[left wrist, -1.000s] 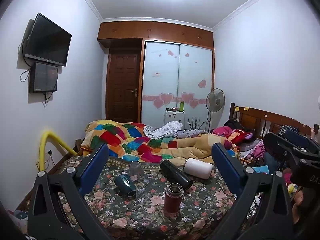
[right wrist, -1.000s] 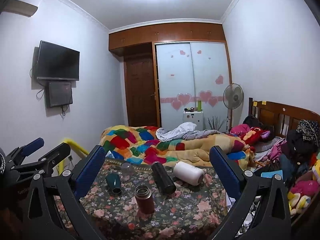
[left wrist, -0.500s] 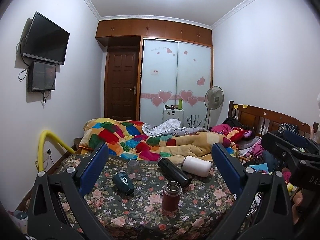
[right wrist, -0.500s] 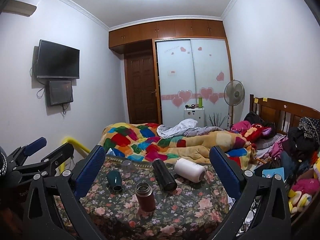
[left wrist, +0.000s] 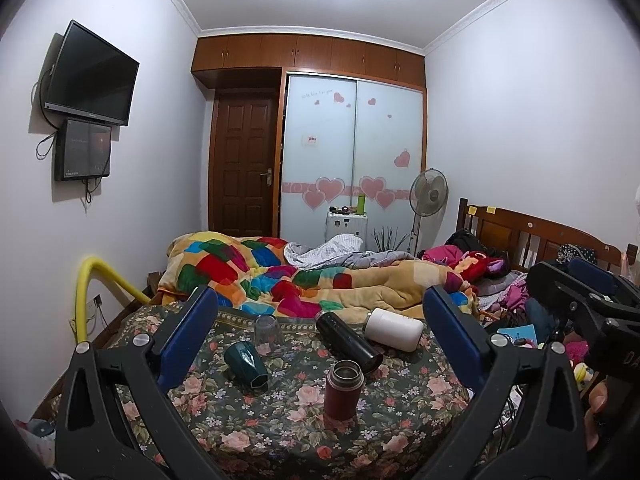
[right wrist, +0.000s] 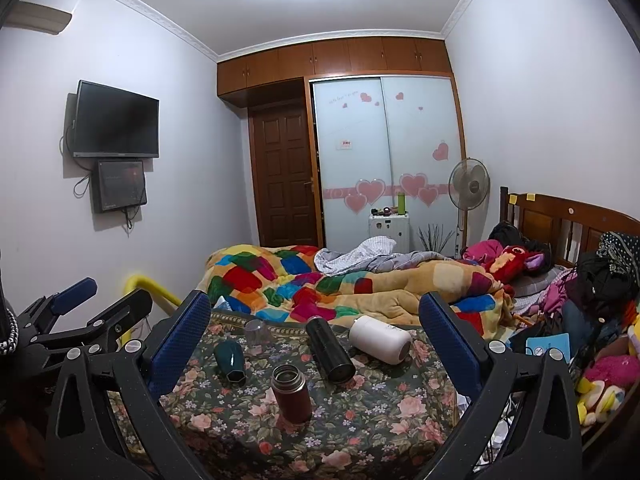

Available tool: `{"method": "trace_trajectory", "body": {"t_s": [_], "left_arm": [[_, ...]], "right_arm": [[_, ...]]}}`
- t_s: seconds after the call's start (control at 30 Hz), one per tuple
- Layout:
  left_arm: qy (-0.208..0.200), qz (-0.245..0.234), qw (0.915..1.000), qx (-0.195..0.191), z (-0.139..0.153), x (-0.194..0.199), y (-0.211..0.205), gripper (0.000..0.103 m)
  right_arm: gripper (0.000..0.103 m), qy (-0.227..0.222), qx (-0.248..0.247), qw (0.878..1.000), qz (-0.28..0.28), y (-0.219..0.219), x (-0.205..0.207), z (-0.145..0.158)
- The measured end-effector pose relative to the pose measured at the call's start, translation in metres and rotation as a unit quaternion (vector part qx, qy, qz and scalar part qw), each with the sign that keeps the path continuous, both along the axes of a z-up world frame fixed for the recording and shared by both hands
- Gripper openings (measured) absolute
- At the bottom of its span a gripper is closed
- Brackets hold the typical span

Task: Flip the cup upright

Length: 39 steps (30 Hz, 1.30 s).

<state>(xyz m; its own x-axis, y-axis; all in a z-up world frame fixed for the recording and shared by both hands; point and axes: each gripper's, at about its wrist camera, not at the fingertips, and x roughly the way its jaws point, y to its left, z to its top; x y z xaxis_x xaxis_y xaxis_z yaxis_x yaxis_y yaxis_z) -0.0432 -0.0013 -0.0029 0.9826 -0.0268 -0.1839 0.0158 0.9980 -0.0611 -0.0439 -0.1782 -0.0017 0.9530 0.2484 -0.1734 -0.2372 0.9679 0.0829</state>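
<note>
Cups and flasks lie on the floral cloth (left wrist: 400,408) that covers the table. The brown flask (left wrist: 343,388) stands upright and serves here as the landmark. Behind it and to its left lies the teal cup (left wrist: 245,364) on its side, its hexagonal end turned toward the cameras; in the right wrist view the teal cup (right wrist: 229,360) sits likewise to the left of the brown flask (right wrist: 291,398). Just behind the teal cup stands a clear glass (left wrist: 266,328), perhaps upside down, but the view is too poor to be sure. Directly behind the landmark lies the black flask (left wrist: 347,340) on its side, and behind and to the right of it lies the white flask (left wrist: 394,328), also tipped over.

Left gripper (left wrist: 320,336) is spread wide and holds nothing; right gripper (right wrist: 314,338) is equally wide and empty. Both hover well apart from the cups.

Teal cup looks stiff, light and rather smooth, probably ceramic or coated metal, so it could slip or roll when it is pushed. A sensible hold is across its body near the middle, with the fingers on the two opposite sides, and then a turn until the open end faces up. The soft cloth may let it wobble when it is put down.
</note>
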Motion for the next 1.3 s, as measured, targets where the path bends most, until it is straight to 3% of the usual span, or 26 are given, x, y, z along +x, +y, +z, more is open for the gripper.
{"method": "trace_trajectory", "body": {"t_s": [1.3], "left_arm": [[0.007, -0.013, 0.9999, -0.008, -0.0028, 0.0056, -0.0045, 0.103]], "right_arm": [[0.103, 0.005, 0.000, 1.000, 0.002, 0.0011, 0.0017, 0.0003]]}}
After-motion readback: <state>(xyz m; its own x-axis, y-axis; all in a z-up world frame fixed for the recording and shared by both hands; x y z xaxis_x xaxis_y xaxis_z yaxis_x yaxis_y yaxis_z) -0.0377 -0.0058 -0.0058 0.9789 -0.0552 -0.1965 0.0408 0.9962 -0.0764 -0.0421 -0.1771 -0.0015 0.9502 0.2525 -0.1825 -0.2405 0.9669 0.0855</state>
